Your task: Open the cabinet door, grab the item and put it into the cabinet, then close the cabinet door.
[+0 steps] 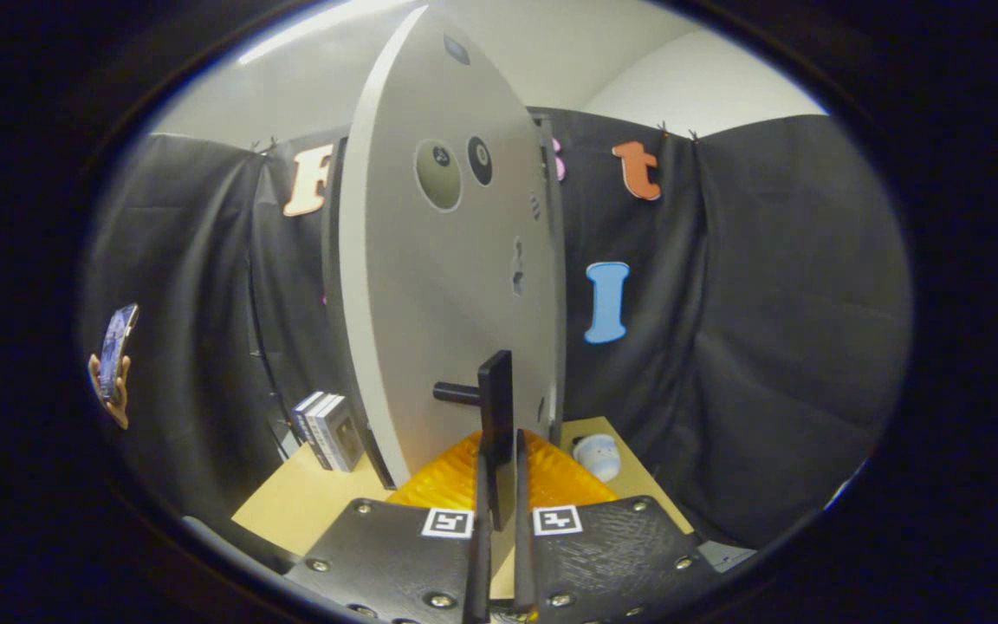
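Grey and flat, the one cabinet door (447, 286) stands swung open, edge toward the camera, because the claw (499, 472) pinches its single dark handle (494, 403) between both fingers, presumably for pulling. On the table (308, 503) wait one small white item (597, 456), just right of the fingers beside the door, and what look like two boxed packs (327, 431) leaning left.
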The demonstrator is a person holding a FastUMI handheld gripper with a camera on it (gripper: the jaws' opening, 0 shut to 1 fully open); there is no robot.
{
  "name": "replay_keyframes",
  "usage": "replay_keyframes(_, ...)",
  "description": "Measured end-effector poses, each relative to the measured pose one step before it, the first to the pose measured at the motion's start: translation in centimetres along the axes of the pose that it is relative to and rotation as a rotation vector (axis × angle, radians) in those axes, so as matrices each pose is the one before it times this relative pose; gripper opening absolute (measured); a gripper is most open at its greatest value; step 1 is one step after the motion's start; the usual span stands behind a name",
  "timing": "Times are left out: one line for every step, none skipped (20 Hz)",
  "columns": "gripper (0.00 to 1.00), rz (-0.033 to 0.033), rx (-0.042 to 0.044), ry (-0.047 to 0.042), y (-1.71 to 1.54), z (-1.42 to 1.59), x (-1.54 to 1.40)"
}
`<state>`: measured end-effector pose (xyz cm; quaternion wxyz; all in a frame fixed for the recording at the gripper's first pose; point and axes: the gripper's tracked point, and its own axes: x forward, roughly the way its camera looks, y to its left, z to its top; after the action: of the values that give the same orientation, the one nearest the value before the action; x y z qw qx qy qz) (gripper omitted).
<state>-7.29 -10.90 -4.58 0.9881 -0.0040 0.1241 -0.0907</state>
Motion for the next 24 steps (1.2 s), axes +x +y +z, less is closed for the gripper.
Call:
replay_keyframes(0.11, -0.02869, -0.0162, 0.01374, -0.451, -0.303, -0.187)
replay_keyframes(0.11, -0.02352, -0.01366, -0.00305, -0.441, 0.04, -0.057)
replay_keyframes(0.11, -0.01681, -0.00635, -0.0103, -1.038, 0.373, -0.032)
replay_keyframes(0.11, -0.02865, -0.00677, 0.00184, -1.314, 0.174, 0.099)
replay_keyframes(0.03, -0.02077, 0.00041, -0.00071, -0.94, -0.164, 0.088)
replay_keyframes(0.01, 0.00291, 0.01331, 0.00333, -0.396, -0.107, -0.061)
replay_keyframes(0.01, 0.01156, 0.02271, 0.00142, 0.141, -0.052, -0.147)
replay_keyframes(0.01, 0.00822, 0.01717, 0.00143, 0.09, 0.15, -0.005)
replay_keyframes(0.01, 0.00701, 0.00597, 0.0042, -0.456, -0.04, 0.138)
replay_keyframes(0.01, 0.00302, 0.00128, 0.0025, -0.3, 0.025, 0.06)
replay_keyframes(0.01, -0.0003, 0.00081, 0.00231, 0.149, -0.22, -0.013)
replay_keyframes(0.01, -0.00578, -0.00622, 0.00055, -0.099, -0.13, -0.062)
replay_keyframes(0.01, -0.0119, -0.01065, 0.00312, -0.195, -0.099, -0.059)
replay_keyframes(0.01, -0.02001, -0.00896, 0.00097, -0.281, -0.073, -0.015)
replay_keyframes(0.01, -0.03151, -0.00691, 0.00273, -0.515, -0.18, -0.015)
replay_keyframes(0.04, -0.01722, 0.00497, 0.00152, -0.572, -0.062, -0.607)
replay_keyframes(0.05, -0.02521, 0.01024, -0.00231, -1.257, -0.07, -1.147)
replay_keyframes(0.05, -0.02762, 0.00566, -0.00391, -0.837, 0.012, -0.639)
replay_keyframes(0.05, -0.03109, -0.00109, -0.00692, -0.432, -0.136, -0.377)
replay_keyframes(0.05, -0.03106, -0.00139, -0.00978, -0.495, 0.098, -0.451)
replay_keyframes(0.05, -0.0267, 0.00009, -0.00734, -0.241, -0.126, -0.489)
replay_keyframes(0.05, -0.0061, 0.01112, -0.00454, 0.135, 0.084, -0.588)
replay_keyframes(0.05, -0.01176, 0.01234, -0.00177, 0.216, -0.013, -0.537)
replay_keyframes(0.05, -0.00213, 0.00782, -0.00048, 0.365, -0.053, -0.454)
